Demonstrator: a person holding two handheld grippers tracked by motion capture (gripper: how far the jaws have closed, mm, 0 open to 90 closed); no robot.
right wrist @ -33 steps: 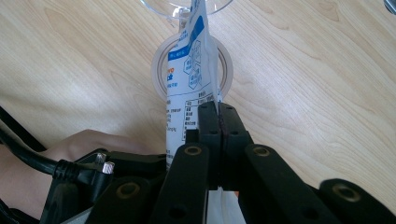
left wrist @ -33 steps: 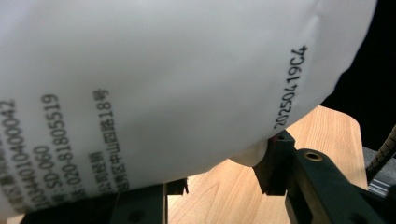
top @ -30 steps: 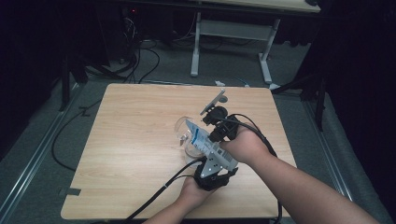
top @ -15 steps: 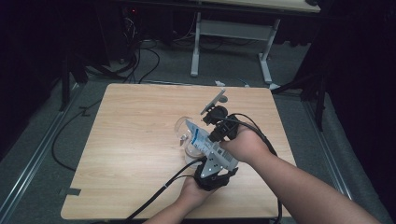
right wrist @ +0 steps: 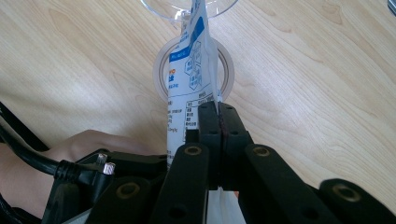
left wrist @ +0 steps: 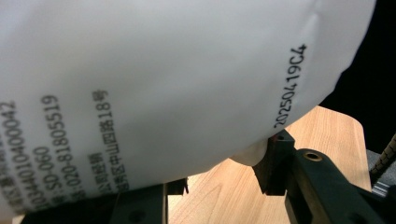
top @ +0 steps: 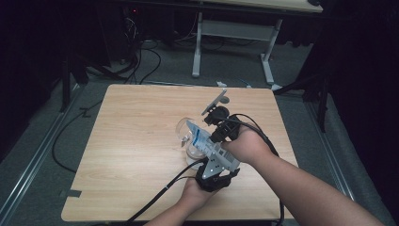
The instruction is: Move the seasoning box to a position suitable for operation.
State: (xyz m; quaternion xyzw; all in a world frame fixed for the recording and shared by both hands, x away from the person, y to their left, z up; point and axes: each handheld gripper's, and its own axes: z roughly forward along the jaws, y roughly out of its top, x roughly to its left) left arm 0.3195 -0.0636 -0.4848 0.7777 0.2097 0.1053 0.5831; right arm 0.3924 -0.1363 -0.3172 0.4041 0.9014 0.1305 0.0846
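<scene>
A white and blue printed pouch (top: 197, 136) is held upright over the middle of the wooden table (top: 131, 141). My right gripper (right wrist: 218, 116) is shut on the pouch's (right wrist: 187, 88) thin edge, jaws pressed flat together. My left gripper (left wrist: 215, 182) comes from below, and the pouch's white bulging belly (left wrist: 163, 84) sits squeezed between its jaws. A clear glass (top: 184, 129) lies just beyond the pouch, its bowl (right wrist: 187, 7) at the pouch's far end. A clear round ring (right wrist: 161, 70) rests on the wood under the pouch. In the high view the right gripper (top: 209, 134) is above the left gripper (top: 203, 153).
Black cables trail from both grippers off the table's near edge (top: 141, 219). More cables (top: 141, 56) lie on the grey floor behind the table. A white desk frame (top: 235, 33) stands farther back. Bare wood spreads to the left of the glass.
</scene>
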